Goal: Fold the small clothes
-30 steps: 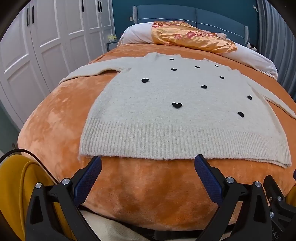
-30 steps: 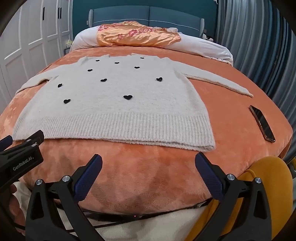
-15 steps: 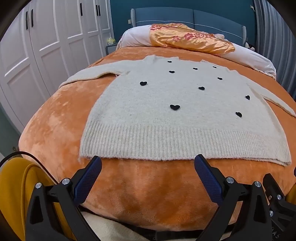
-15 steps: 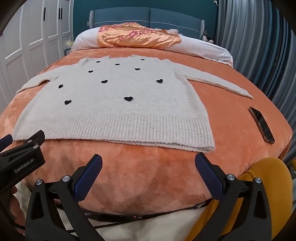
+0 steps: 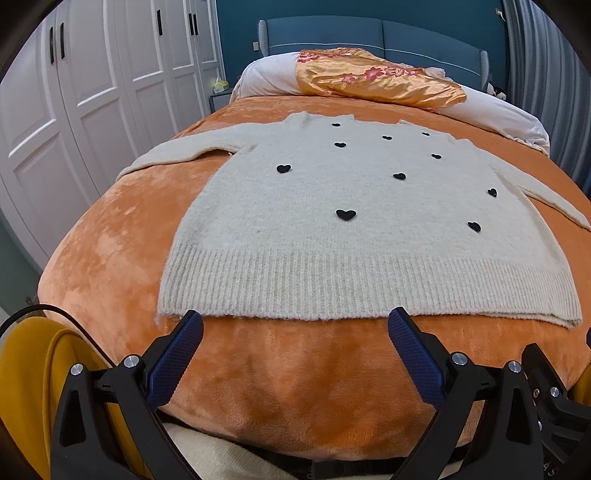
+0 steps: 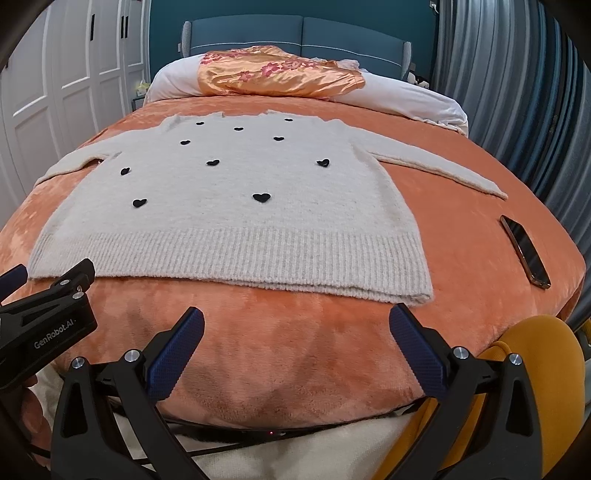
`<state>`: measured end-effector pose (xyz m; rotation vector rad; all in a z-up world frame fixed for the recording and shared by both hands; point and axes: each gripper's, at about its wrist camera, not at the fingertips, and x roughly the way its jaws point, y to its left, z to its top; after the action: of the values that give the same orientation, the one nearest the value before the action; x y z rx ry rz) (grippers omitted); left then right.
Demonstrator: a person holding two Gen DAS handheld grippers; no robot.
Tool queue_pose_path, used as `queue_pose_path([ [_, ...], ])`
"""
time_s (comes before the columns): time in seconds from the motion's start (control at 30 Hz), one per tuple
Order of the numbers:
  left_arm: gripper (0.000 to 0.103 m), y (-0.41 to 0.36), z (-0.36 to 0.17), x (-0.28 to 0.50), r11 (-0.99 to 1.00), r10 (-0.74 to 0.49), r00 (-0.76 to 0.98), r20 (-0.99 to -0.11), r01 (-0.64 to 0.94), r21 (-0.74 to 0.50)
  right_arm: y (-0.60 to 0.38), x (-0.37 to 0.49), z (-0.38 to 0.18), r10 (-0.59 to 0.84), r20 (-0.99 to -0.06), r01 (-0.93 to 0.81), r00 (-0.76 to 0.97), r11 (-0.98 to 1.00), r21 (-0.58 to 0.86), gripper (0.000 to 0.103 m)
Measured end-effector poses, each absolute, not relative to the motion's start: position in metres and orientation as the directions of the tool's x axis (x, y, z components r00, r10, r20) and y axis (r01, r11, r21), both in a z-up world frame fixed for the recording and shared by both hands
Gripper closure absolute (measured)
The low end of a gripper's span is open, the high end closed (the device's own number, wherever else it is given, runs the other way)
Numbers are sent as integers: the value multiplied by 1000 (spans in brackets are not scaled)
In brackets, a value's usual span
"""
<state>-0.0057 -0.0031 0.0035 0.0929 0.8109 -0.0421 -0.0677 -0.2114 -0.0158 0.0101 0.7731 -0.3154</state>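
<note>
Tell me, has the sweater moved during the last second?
No. The sweater lies flat where it was: its near hem corner keeps the same gap to the phone on the blanket.

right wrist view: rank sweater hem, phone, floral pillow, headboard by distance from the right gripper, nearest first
From the right gripper:
1. Sweater hem, just ahead of the open fingers, centre.
2. Phone, off to the right on the orange blanket, past the hem's corner.
3. Floral pillow, at the bed's far end.
4. Headboard, behind the pillow.
</note>
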Motion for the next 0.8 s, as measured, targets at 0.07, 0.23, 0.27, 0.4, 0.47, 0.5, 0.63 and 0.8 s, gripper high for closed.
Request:
queue_pose_path([
  [0.07, 5, -3, 3, -6, 995, -1, 689, -725, 73, 68, -211, -68, -16, -276, -689, 283, 671, 953, -106, 5],
  [0.23, 5, -4, 3, -6, 995, 0, 689, -725, 75, 71, -210, -67, -17, -275, -688, 282, 672, 954, -106, 5],
  [0.27, 5, -4, 3, -6, 995, 0, 689, -725, 75, 71, -210, -67, -18, -275, -688, 281, 672, 954, -107, 5],
  [0.4, 5, -4, 3, -6, 995, -2, 689, -725, 76, 70, -210, -67, -17, -275, -687, 282, 673, 954, -105, 5],
  [0.47, 5, -4, 3, -6, 995, -1, 689, -724, 76, 71, -209, -67, -17, -275, -685, 282, 674, 954, -105, 5],
  [0.5, 5, -4, 3, -6, 995, -1, 689, -724, 76, 71, -209, -67, -17, -275, -685, 281, 675, 954, -106, 5],
  [0.63, 5, -4, 3, -6, 995, 0, 689, -724, 76, 72, -207, -67, -17, -274, -682, 280, 678, 954, -106, 5],
  [0.8, 5, -4, 3, -6, 995, -2, 690, -724, 77, 71, -208, -68, -15, -273, -682, 279, 678, 955, -105, 5],
])
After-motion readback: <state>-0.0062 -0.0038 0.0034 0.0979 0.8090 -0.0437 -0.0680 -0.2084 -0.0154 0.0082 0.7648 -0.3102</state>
